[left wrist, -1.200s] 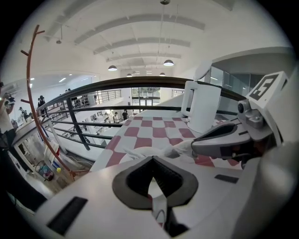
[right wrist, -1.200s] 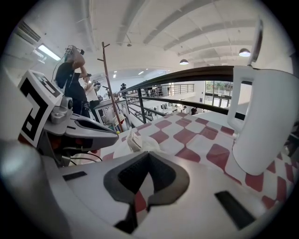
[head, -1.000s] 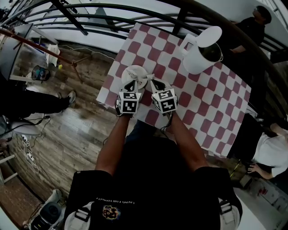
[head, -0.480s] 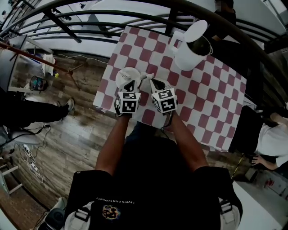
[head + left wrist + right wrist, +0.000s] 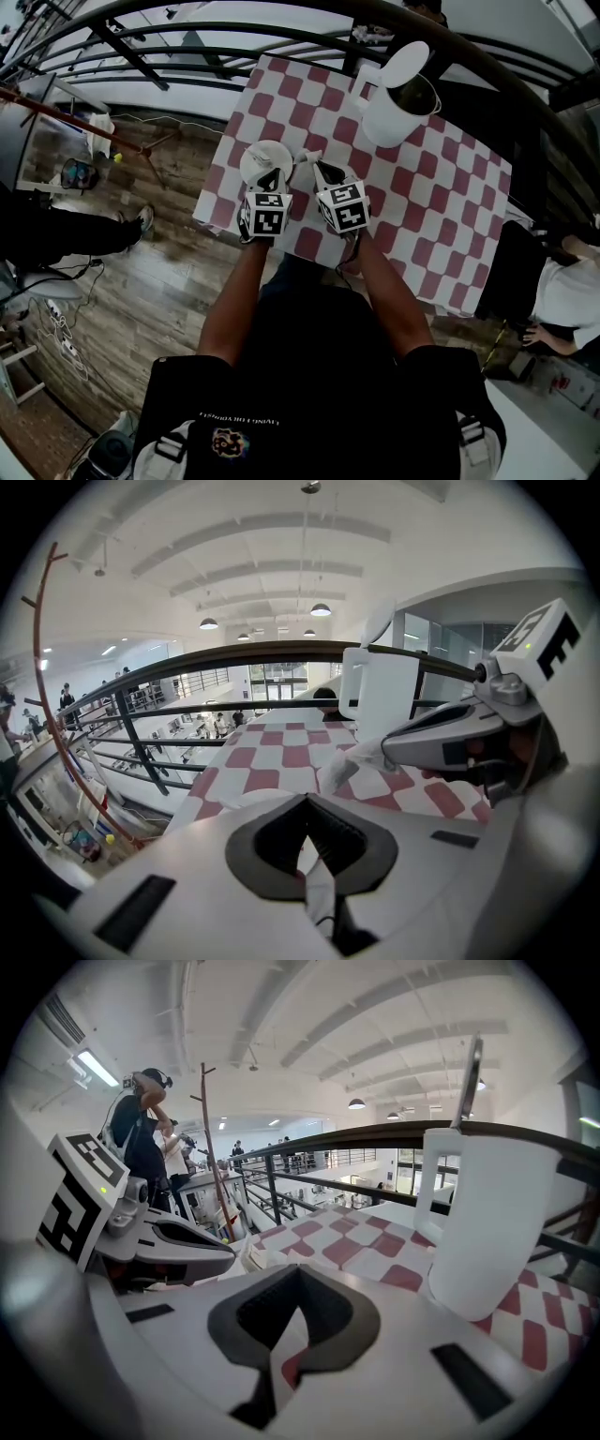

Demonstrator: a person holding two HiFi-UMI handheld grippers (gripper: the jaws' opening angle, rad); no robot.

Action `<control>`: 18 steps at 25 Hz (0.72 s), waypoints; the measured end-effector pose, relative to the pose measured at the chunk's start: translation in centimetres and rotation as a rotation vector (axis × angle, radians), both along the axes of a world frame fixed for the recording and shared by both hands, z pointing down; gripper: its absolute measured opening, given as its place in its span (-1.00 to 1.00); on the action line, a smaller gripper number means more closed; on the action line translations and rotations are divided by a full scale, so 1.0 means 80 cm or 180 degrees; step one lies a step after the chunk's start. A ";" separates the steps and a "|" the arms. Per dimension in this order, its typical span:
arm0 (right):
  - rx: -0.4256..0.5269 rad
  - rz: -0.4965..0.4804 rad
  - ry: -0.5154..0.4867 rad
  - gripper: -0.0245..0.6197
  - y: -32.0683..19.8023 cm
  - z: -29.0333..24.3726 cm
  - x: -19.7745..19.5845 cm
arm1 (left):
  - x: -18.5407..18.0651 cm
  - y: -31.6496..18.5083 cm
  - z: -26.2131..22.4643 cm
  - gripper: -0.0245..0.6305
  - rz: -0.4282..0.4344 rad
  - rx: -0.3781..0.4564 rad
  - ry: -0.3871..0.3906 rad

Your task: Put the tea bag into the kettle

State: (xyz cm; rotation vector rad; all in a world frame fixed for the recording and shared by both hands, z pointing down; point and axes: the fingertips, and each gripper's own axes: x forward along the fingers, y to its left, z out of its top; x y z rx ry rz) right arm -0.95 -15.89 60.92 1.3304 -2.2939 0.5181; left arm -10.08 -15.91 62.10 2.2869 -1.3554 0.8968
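A white tea bag packet (image 5: 305,157) hangs between my two grippers, just above the checkered table (image 5: 422,216). My left gripper (image 5: 284,171) is shut on one end of it; in the left gripper view a white paper strip (image 5: 319,892) runs through its closed jaws (image 5: 307,799). My right gripper (image 5: 319,171) is shut on the other end, and the paper (image 5: 349,764) shows at its tip. The right gripper's jaws (image 5: 298,1269) are closed. The white kettle (image 5: 398,94) stands at the table's far side with its lid up, also large in the gripper views (image 5: 382,700) (image 5: 497,1232).
A white plate (image 5: 264,159) lies under the left gripper, near the table's left edge. A black railing (image 5: 281,47) runs behind the table, with wooden floor (image 5: 141,272) to the left. A person in white (image 5: 567,309) sits at the right.
Both grippers have shifted slightly over the table, still shut on the packet. The head view has swung a little, so the kettle and plate sit further left in it.
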 end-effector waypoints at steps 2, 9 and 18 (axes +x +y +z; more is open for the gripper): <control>-0.0001 -0.0064 -0.0003 -0.88 -0.005 0.000 -0.012 | -0.013 -0.001 0.001 -0.92 -0.0069 -0.0012 -0.0004; -0.0008 -0.0378 -0.0015 -0.88 -0.018 0.004 -0.065 | -0.053 -0.010 0.007 -0.91 -0.0267 -0.0022 -0.0011; 0.0047 -0.0665 -0.0088 -0.88 -0.028 -0.008 -0.100 | -0.071 -0.026 0.010 -0.91 -0.0206 0.0025 -0.0192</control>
